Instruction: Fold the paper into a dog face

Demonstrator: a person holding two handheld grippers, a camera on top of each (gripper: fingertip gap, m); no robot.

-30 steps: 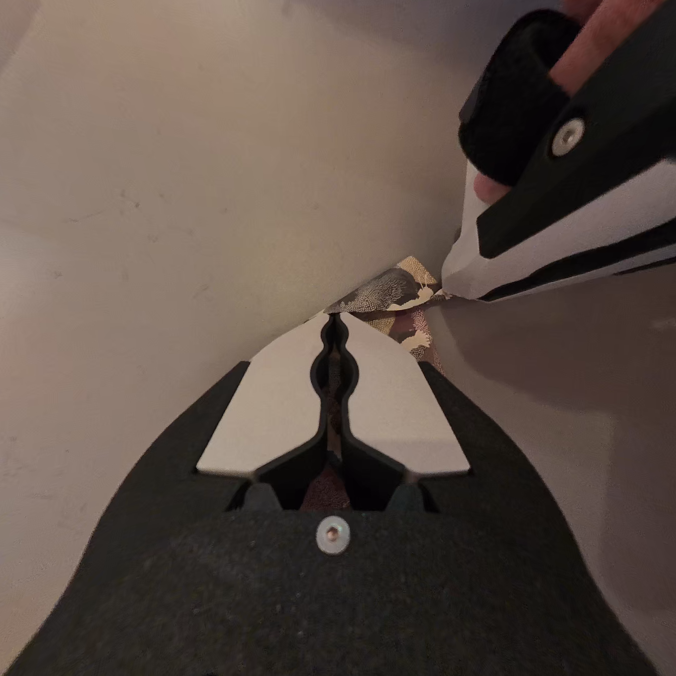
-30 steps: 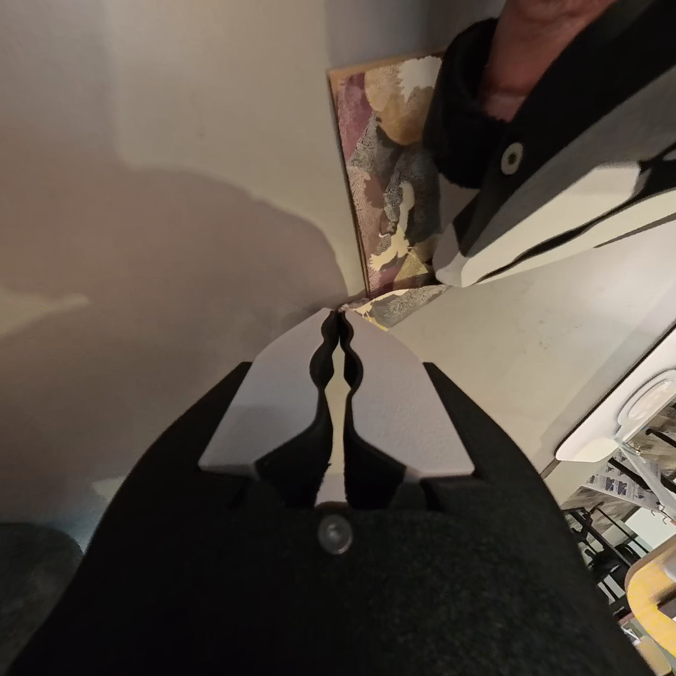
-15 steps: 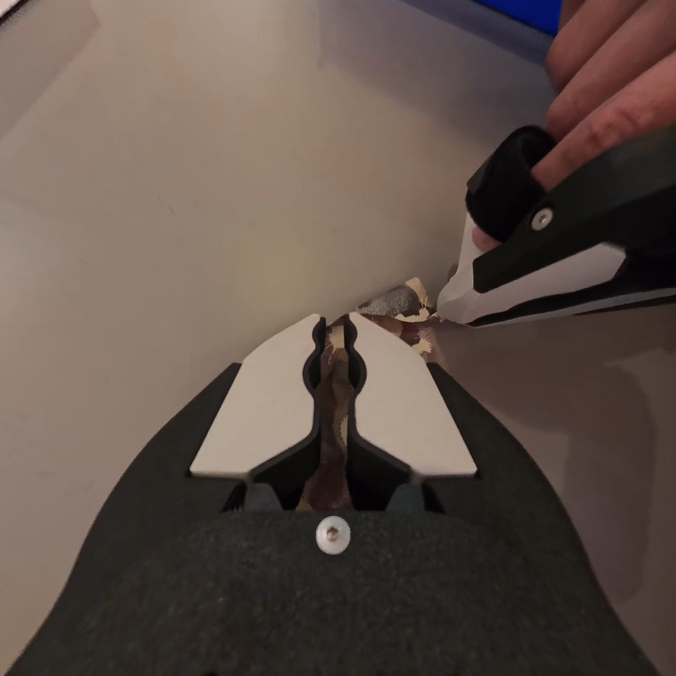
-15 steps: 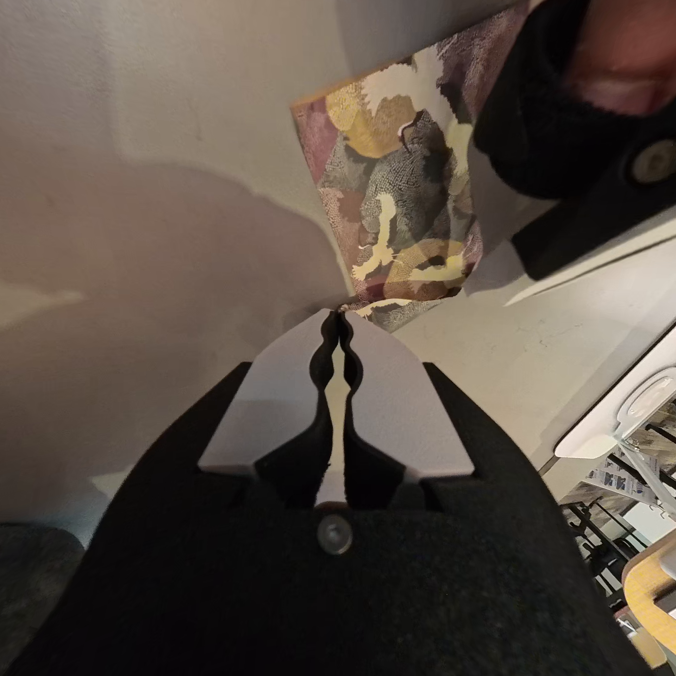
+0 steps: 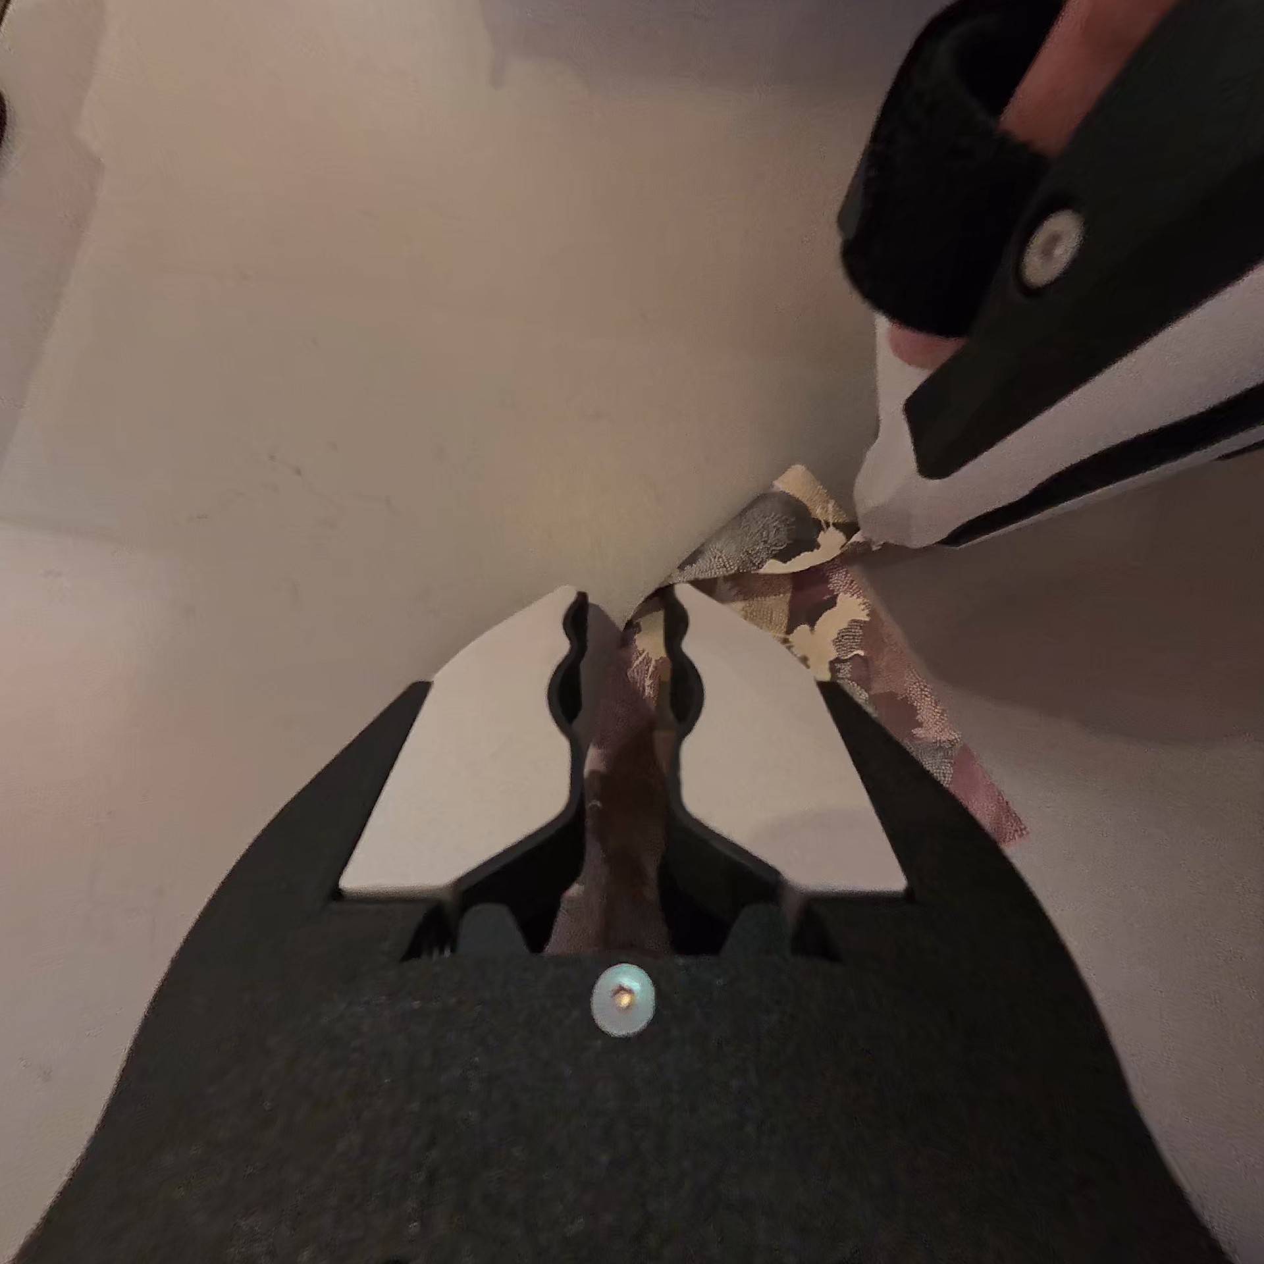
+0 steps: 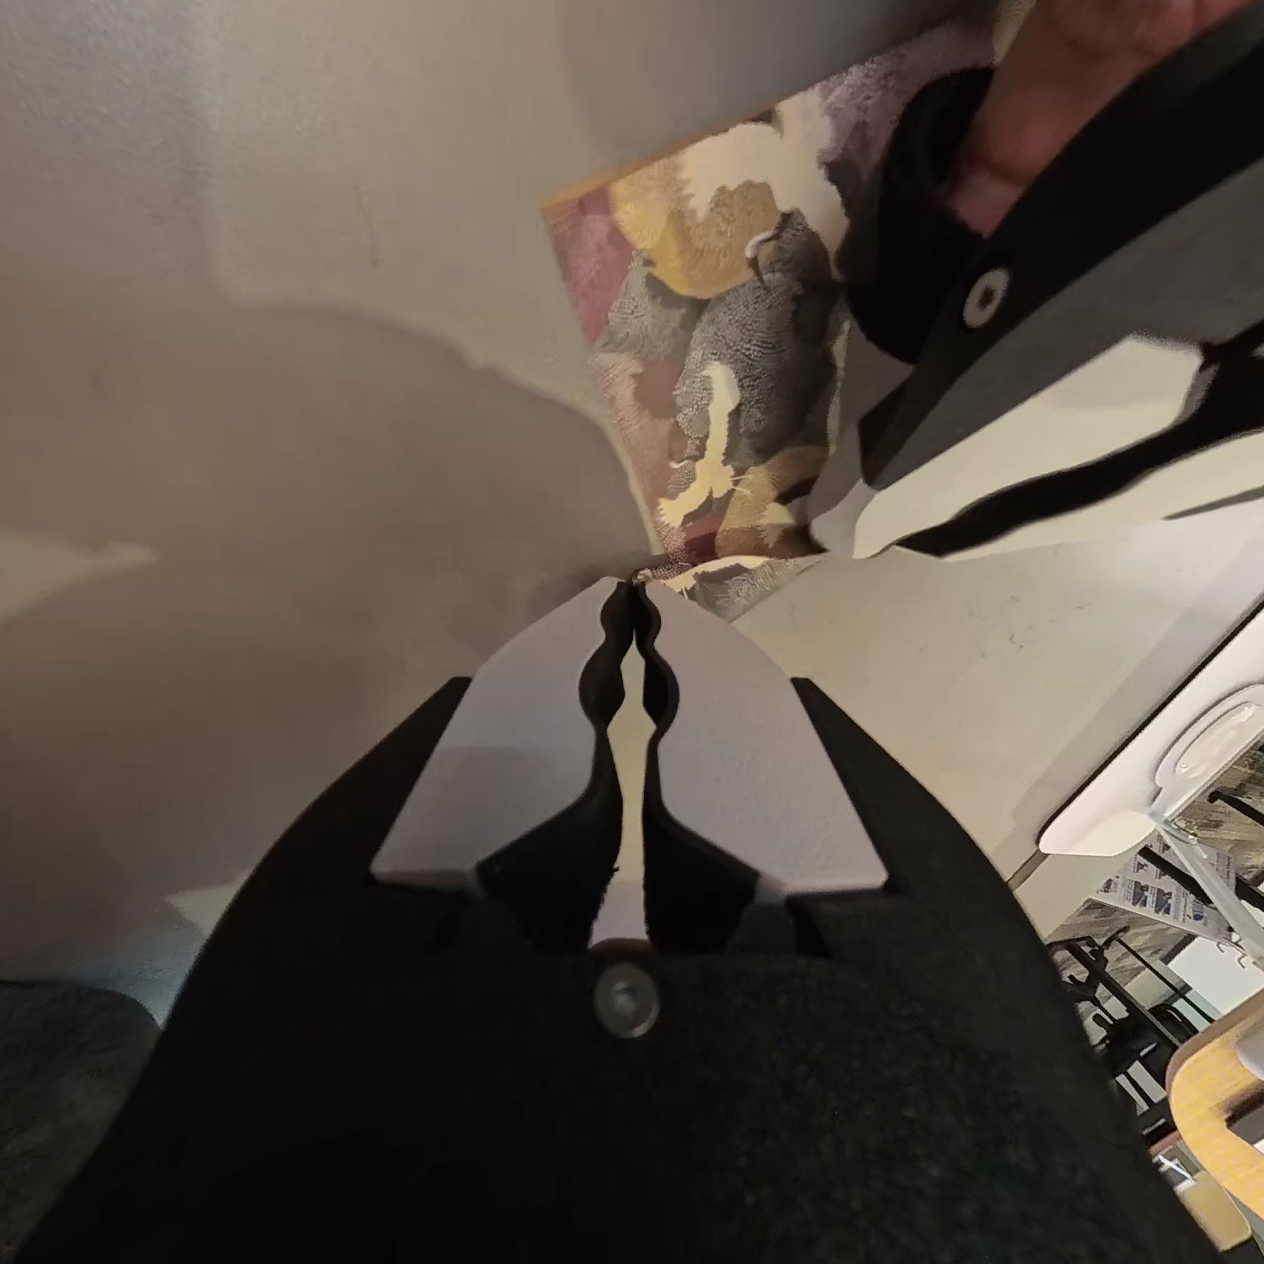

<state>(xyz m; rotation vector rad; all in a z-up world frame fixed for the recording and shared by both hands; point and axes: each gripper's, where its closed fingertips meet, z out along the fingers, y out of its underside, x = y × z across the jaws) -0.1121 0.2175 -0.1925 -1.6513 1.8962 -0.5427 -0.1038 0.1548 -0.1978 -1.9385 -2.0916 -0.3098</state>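
One patterned paper [image 6: 725, 356], two tools, left [image 5: 626, 602] and right [image 6: 630, 581].

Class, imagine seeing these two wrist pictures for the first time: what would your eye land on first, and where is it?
Probably the patterned paper, mauve, grey and mustard against the pale table, standing up at upper centre-right of the right wrist view. Next, the two black-and-white grippers meeting on it: the right gripper pinches a corner at centre, while the left gripper, slightly parted, has paper running between its fingers.
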